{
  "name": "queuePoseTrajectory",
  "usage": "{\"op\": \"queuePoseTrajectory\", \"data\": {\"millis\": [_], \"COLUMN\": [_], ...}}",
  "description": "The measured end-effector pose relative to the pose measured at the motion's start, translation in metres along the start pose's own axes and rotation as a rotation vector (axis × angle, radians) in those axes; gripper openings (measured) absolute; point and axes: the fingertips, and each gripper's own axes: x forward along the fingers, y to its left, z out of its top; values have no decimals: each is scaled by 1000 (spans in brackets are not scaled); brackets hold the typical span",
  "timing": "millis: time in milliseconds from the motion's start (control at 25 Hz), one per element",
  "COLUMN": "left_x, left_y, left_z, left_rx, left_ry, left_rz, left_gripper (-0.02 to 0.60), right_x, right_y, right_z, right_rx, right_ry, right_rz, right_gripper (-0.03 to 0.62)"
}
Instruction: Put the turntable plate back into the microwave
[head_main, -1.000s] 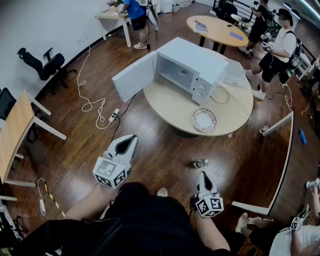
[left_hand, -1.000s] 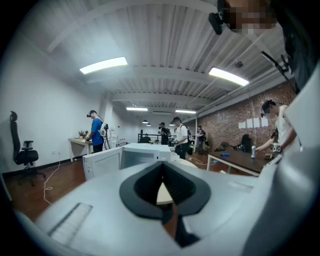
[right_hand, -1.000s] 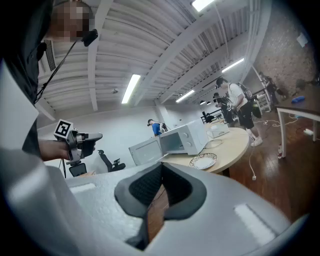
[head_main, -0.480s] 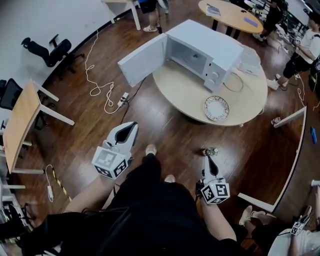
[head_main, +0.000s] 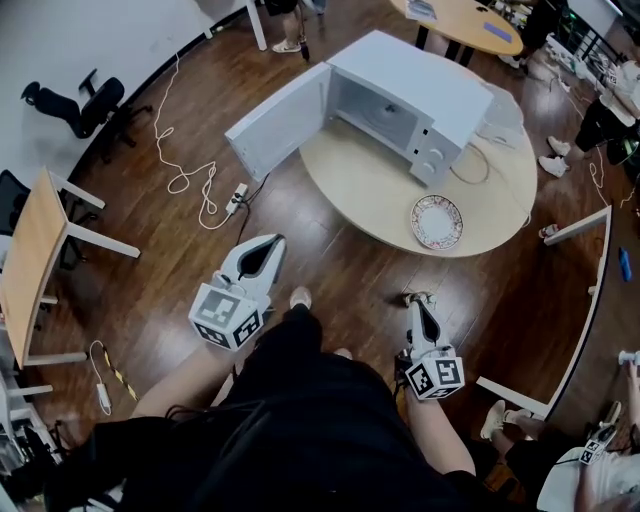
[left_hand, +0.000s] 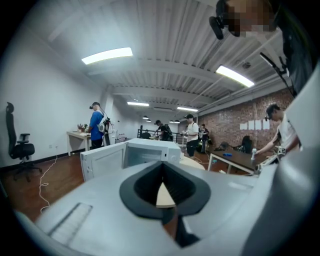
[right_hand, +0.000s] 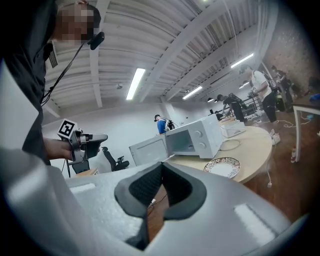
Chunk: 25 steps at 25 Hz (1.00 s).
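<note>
The turntable plate (head_main: 437, 221) lies flat on the round table (head_main: 370, 195), close to its near rim. The microwave (head_main: 420, 85) stands at the table's far side. Its door (head_main: 275, 125) swings out past the table's left edge, and bare tabletop lies in front of it. The left gripper (head_main: 262, 252) and right gripper (head_main: 419, 308), both pressed together and empty, hang over wood floor (head_main: 350, 285) short of the table.

No words or numbers can be read anywhere; the left cube (head_main: 226, 316) and the right cube (head_main: 437, 375) bear only black-and-white square codes, without letters; any print by the knobs on the microwave (head_main: 405, 85) is too small to tell; the pale sheets (left_hand: 256, 125) on the brick wall (left_hand: 232, 125) are too small to read.
</note>
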Motion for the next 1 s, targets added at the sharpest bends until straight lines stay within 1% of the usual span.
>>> {"op": "queuePoseTrajectory", "data": {"millis": [120,240,360,520,800,1000], "left_x": [17,37,55,70,93,104], "left_y": [13,26,38,53,88,109], "left_z": [6,15,21,25,27,27], "left_rx": [-1,14,17,22,56,49], "left_ry": [-2,-10,-9,-12,-24,-23], "left_rz": [-33,-74,-121,-182,-266,-315], "left_gripper": [5,5,5,5,5,5], "right_x": [14,29,46,69,114,143], "right_y": [-5,-9,-5,6,21,38], "right_z": [5,15,27,33,29,39], "right_rx": [0,-2,-15,-34,-54,-75], "right_ry": [9,4,-9,-11,6,1], "right_rz": [-44,-93,-126,-153,-195,-207], "right_gripper": [0,0,0,0,0,0]}}
